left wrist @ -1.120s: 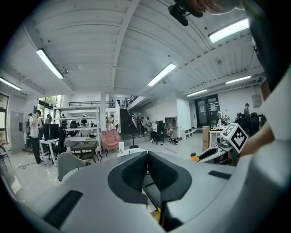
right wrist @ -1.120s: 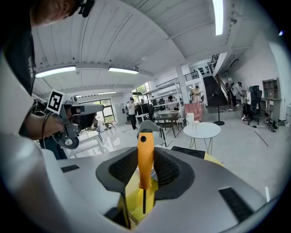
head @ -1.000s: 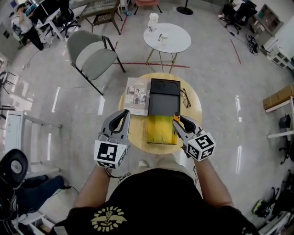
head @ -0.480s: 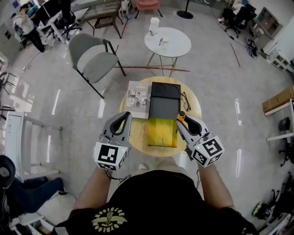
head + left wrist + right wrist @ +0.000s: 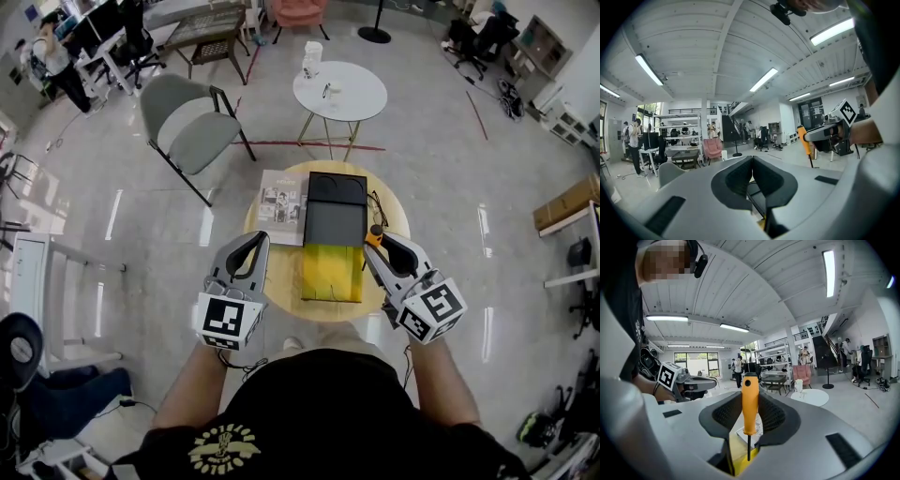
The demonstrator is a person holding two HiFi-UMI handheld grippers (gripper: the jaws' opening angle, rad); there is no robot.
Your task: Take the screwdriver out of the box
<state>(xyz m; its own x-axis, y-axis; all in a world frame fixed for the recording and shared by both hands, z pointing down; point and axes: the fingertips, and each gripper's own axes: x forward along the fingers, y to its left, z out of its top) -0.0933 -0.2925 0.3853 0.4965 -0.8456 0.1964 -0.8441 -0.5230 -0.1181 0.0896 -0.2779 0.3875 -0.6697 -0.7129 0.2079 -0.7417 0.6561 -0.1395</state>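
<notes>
My right gripper [image 5: 379,244] has the screwdriver [image 5: 750,399] pinched by its orange handle, jaws fairly wide apart on it, shaft hanging down. The tool stands upright and looks lifted clear, above the right edge of the open box [image 5: 330,274]. My left gripper [image 5: 752,171] hovers beside the box, jaws pressed together on nothing. I judge the lifting-out step nearly done. Next I should carry the tool sideways, off the box, and lay it on the round table [image 5: 281,281] — grip firm, so it doesn't swing.
</notes>
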